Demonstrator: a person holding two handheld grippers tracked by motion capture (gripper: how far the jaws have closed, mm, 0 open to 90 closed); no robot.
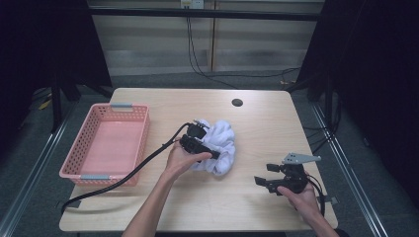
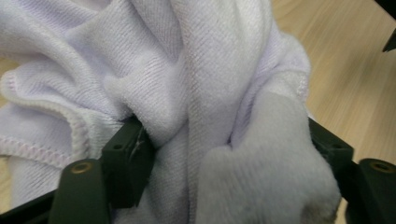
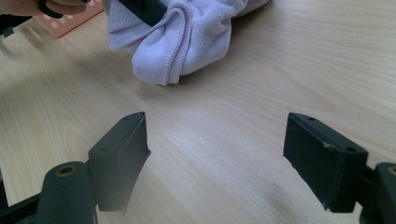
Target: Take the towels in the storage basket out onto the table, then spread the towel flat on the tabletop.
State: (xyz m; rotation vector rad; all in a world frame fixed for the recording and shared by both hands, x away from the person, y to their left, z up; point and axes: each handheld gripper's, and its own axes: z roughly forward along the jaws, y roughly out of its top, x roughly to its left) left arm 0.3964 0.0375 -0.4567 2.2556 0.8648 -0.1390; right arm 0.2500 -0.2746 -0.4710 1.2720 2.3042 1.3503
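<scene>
Towel first: it's a white, crumpled heap sitting on the wooden table about mid-table, a bit right of the pink basket and not touching it. It's bunched up instead of flat, so there are thick folds and a stitched hem sticking up, which is probably why the grab is going into the top of the pile and not at an edge.

Left gripper is buried in that heap. In the left gripper view, the 2 jaws stand wide with a fat wad of cloth between them; the fabric bulges over both pads, but I'd call it spread around the fold, not pinching yet. Looks to me like the setup for a grab, maybe to carry it to the basket.

Left forearm comes in from the bottom edge, angled up and right, hand wrapped round the gripper body, tool tipped down into the cloth, cable trailing off left.

Right gripper sits near the table's right front corner, well apart from the towel, jaws spread with nothing but bare wood between them, pointed toward the heap.
</scene>
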